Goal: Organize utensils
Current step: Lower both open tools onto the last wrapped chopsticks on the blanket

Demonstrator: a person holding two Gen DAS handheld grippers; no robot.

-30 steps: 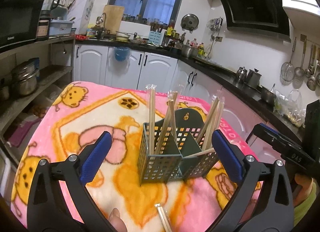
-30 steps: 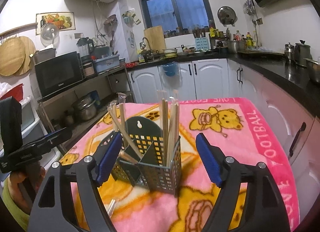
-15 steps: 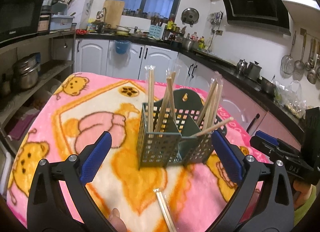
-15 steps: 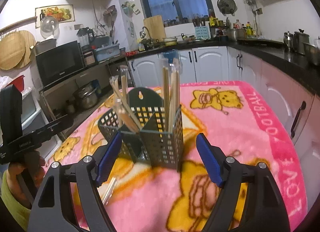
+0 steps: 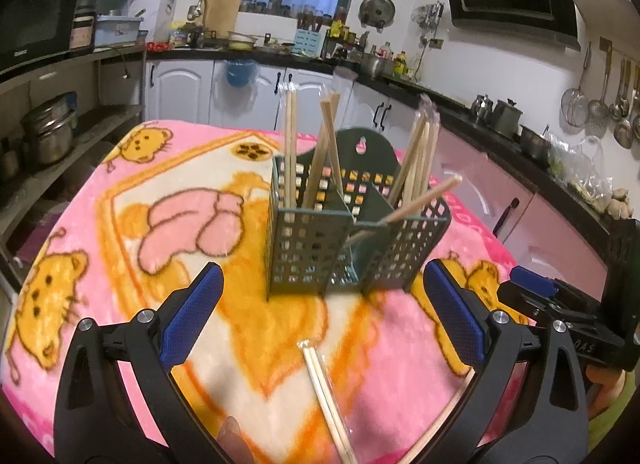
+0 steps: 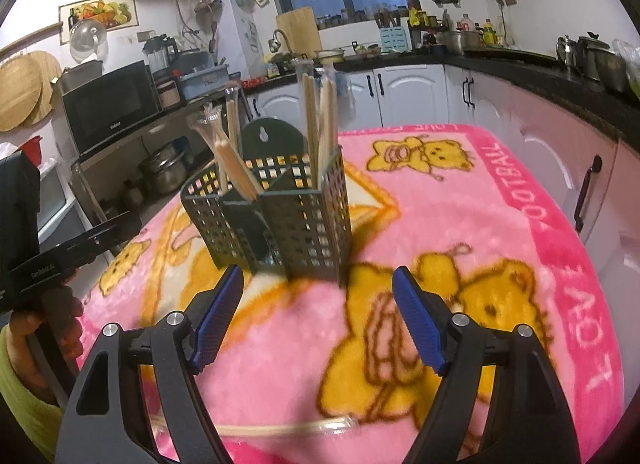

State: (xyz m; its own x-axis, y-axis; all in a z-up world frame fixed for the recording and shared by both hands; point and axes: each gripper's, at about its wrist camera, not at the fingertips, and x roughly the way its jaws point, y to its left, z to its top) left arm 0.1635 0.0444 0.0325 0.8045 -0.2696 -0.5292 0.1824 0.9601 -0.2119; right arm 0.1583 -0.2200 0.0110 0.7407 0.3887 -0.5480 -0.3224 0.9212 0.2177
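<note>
Here the main risk was judged to be nudging the perforated caddy and tipping its leaning chopsticks if either claw swept too low. Left gripper stood released, nothing between its pads; a wrapped chopstick pair lay on the pink blanket at bottom centre, just beneath it. Right gripper also stood released (another wrapped pair lay low in its frame).

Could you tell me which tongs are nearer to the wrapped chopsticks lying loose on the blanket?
Left, it appears. The wrapped chopsticks lie directly between the open left tongs. The right tongs sit off to the side, another pair lying crosswise beneath them.
</note>
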